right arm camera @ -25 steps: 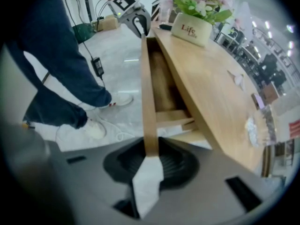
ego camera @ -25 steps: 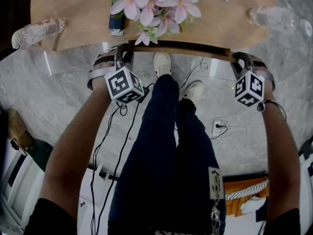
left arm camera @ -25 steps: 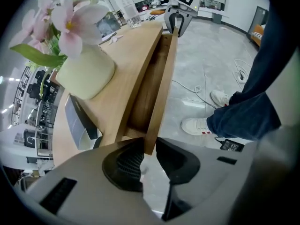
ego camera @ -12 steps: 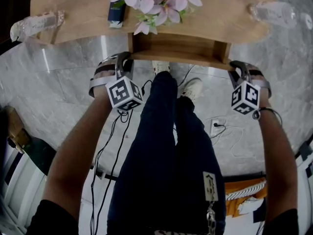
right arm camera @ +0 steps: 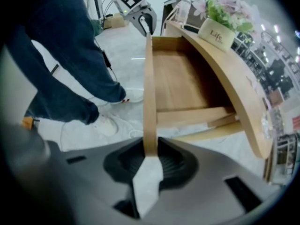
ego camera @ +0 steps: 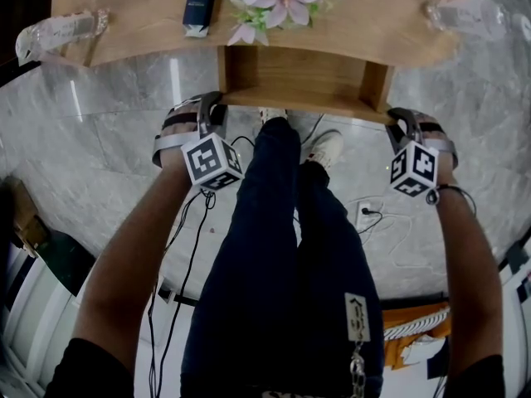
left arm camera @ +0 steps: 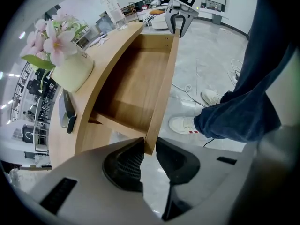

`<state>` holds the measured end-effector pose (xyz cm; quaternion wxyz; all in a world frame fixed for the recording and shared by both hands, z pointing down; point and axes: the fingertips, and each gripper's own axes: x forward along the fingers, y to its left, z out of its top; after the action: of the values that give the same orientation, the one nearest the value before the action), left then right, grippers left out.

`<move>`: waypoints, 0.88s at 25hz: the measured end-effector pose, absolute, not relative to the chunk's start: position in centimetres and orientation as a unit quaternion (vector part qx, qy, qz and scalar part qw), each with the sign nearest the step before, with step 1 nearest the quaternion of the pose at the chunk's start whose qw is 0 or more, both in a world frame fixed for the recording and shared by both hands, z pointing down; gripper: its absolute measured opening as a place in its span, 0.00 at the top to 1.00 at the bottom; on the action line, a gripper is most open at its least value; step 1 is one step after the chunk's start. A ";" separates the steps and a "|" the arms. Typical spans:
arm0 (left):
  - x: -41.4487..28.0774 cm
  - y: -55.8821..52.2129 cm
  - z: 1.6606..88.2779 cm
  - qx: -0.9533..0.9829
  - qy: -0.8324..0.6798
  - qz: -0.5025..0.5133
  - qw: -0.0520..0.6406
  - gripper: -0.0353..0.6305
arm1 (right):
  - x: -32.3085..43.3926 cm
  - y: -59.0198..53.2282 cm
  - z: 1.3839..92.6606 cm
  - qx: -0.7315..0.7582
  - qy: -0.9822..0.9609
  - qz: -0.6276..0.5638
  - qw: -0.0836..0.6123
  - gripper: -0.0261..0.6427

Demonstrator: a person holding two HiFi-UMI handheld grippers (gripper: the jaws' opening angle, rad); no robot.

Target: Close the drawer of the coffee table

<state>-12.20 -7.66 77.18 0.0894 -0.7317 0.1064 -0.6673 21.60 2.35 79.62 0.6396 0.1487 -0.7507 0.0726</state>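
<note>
- Left gripper [left arm camera: 149, 149] and right gripper [right arm camera: 150, 159] — each clamped on one end of the drawer front [ego camera: 303, 99], whose long axis runs between them.
- Drawer [ego camera: 294, 71] stands open; the coffee table [ego camera: 124, 23] lies beyond it — closing likely means an even push away from the body.

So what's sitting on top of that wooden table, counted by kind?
Clear bottle at the left end and clear bottle at the right end: 2
Pot of pink flowers: 1
Dark slim box: 1
Total: 4
</note>
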 end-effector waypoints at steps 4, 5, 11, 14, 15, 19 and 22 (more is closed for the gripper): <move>-12.2 -7.7 77.0 -0.732 0.109 -0.666 0.092 0.79 | 21.6 2.3 79.5 0.148 -0.750 0.074 0.640 0.82; -12.2 -7.8 76.9 -0.732 0.109 -0.666 0.092 0.79 | 21.6 2.3 79.4 0.148 -0.750 0.074 0.640 0.82; -11.9 -8.0 76.2 -0.738 0.103 -0.661 0.091 0.79 | 21.9 1.7 78.7 0.148 -0.751 0.076 0.638 0.82; -11.7 -8.2 76.0 -0.739 0.100 -0.660 0.092 0.79 | 22.2 1.3 78.5 0.144 -0.752 0.078 0.638 0.82; -11.7 -8.5 75.9 -0.739 0.100 -0.660 0.092 0.79 | 22.2 1.0 78.4 0.145 -0.752 0.078 0.638 0.82; -11.2 -10.9 75.7 -0.738 0.111 -0.659 0.095 0.79 | 22.8 -1.3 78.2 0.172 -0.747 0.093 0.635 0.81; -10.9 -13.8 75.6 -0.734 0.124 -0.660 0.100 0.78 | 23.0 -3.6 78.1 0.196 -0.748 0.104 0.626 0.80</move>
<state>-10.86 -13.84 75.60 0.0998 -0.7341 0.1244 -0.6601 23.01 -3.57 78.07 0.6260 0.1959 -0.7477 0.1038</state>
